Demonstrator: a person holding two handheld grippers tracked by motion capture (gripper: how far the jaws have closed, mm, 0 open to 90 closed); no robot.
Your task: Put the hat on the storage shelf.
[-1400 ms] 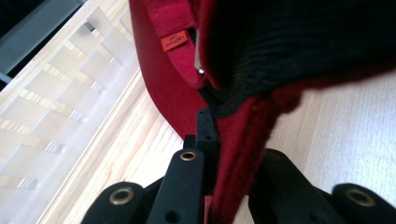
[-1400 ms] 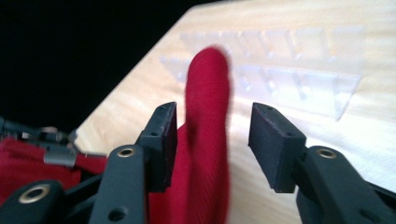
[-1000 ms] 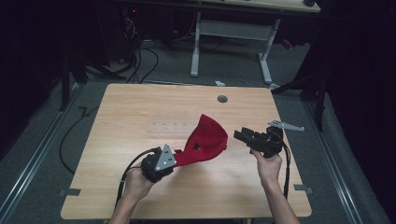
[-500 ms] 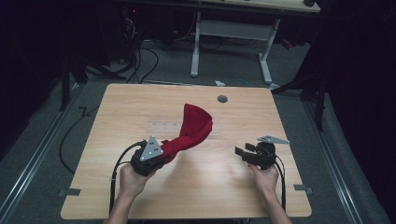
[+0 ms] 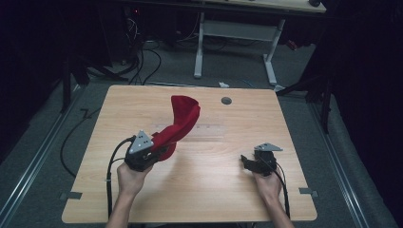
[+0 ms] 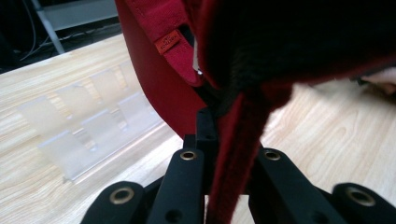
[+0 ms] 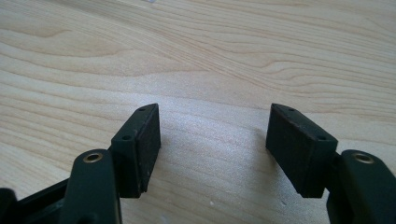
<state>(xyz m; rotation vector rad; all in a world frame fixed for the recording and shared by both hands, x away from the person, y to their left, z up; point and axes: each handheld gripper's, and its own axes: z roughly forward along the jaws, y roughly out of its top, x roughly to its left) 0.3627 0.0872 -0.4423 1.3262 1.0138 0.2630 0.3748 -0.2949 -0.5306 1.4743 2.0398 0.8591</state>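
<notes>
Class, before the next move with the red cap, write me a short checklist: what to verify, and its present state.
1. Left tongs shut on the red cap: ok.
2. Cap lifted off the table: ok, it rises above the tongs.
3. Right tongs open and holding nothing: ok.
4. Right tongs apart from the cap: ok, they sit well to its side.
5. Grip firm enough not to slip: cannot tell.
</notes>
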